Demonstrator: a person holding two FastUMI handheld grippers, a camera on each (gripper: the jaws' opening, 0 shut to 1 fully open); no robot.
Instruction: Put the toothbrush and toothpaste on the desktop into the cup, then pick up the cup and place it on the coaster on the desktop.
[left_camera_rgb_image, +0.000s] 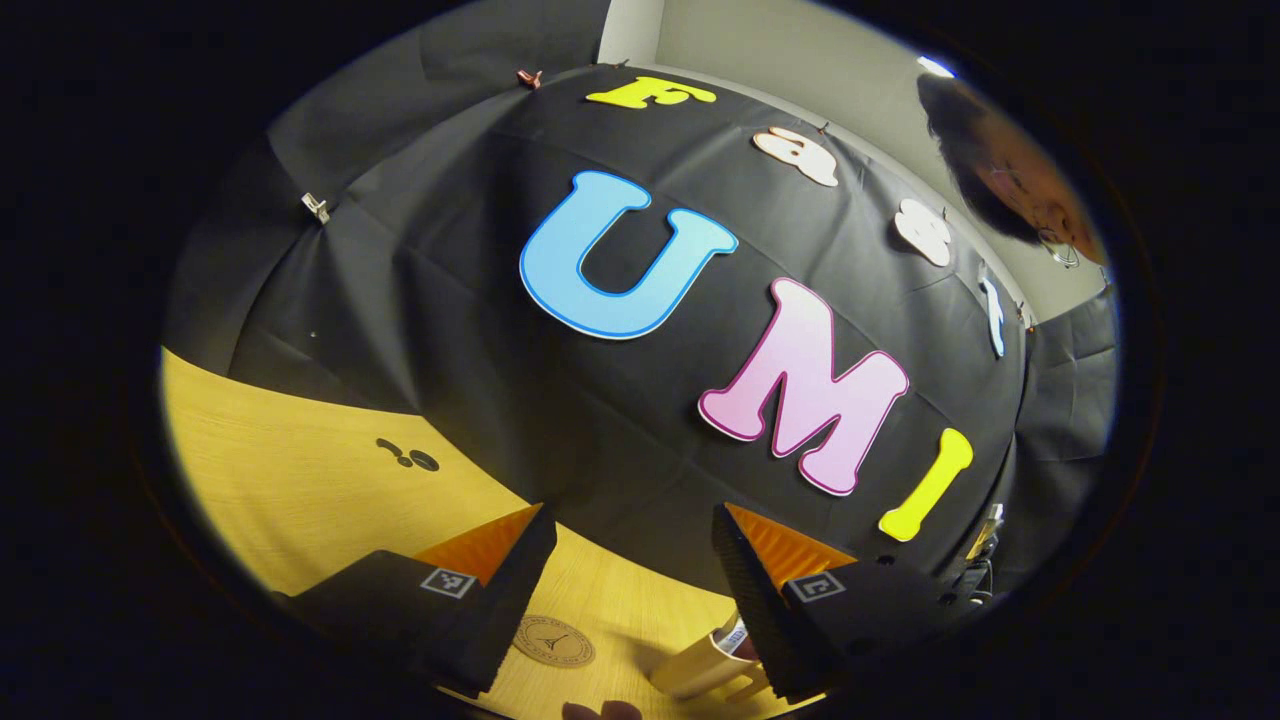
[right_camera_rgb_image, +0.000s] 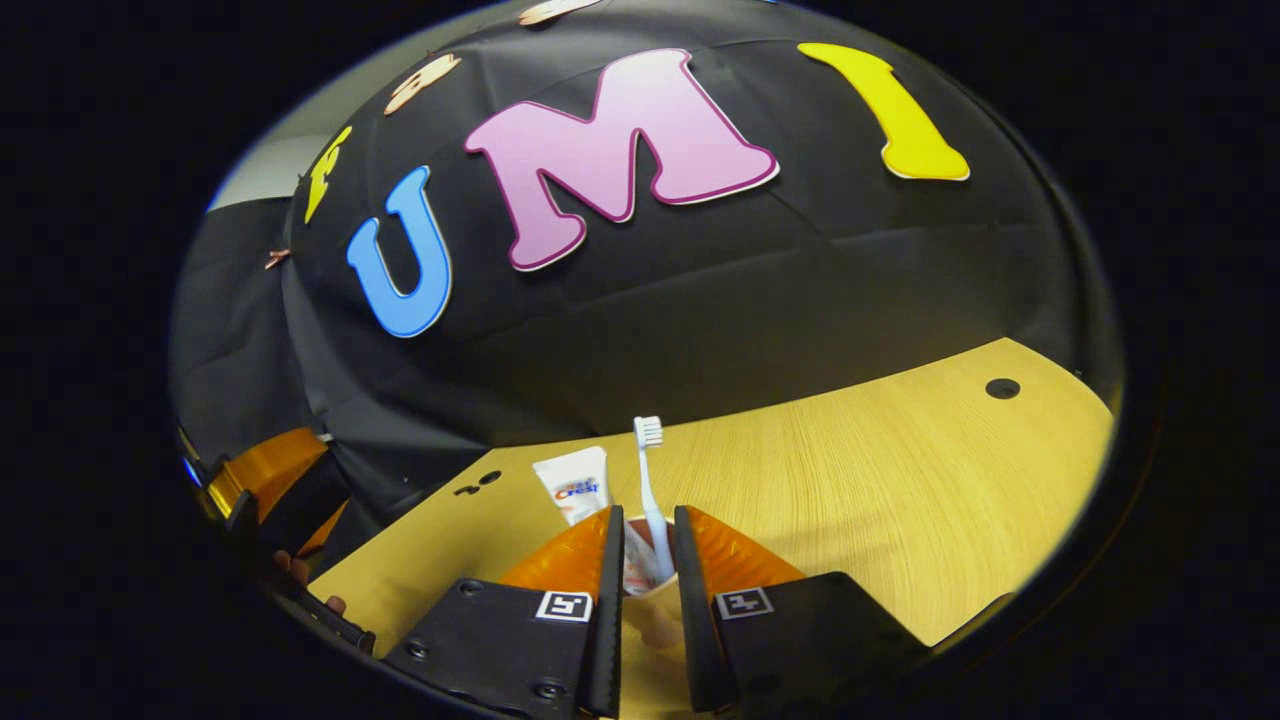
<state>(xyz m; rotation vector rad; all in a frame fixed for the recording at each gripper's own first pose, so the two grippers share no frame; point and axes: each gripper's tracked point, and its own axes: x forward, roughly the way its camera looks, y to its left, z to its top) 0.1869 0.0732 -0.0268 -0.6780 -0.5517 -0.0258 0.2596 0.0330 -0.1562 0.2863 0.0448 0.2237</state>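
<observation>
In the right gripper view my right gripper (right_camera_rgb_image: 648, 514) is shut on the rim of the cream cup (right_camera_rgb_image: 655, 610). A white toothbrush (right_camera_rgb_image: 648, 470) stands upright in the cup, between the fingers. The white toothpaste tube (right_camera_rgb_image: 573, 485) rises from it just behind the left finger. In the left gripper view my left gripper (left_camera_rgb_image: 633, 512) is open with nothing between its fingers, and the cup (left_camera_rgb_image: 700, 668) shows low down beside its right finger. The round brown coaster (left_camera_rgb_image: 553, 641) lies flat on the wooden desktop (left_camera_rgb_image: 300, 480), a little left of the cup.
Off to the left in the right gripper view, a hand (right_camera_rgb_image: 300, 580) holds the left gripper (right_camera_rgb_image: 265, 490). Small dark holes (right_camera_rgb_image: 1002, 388) mark the desktop. A person's head (left_camera_rgb_image: 1000, 180) leans in at the upper right of the left gripper view. Black cloth walls close the back.
</observation>
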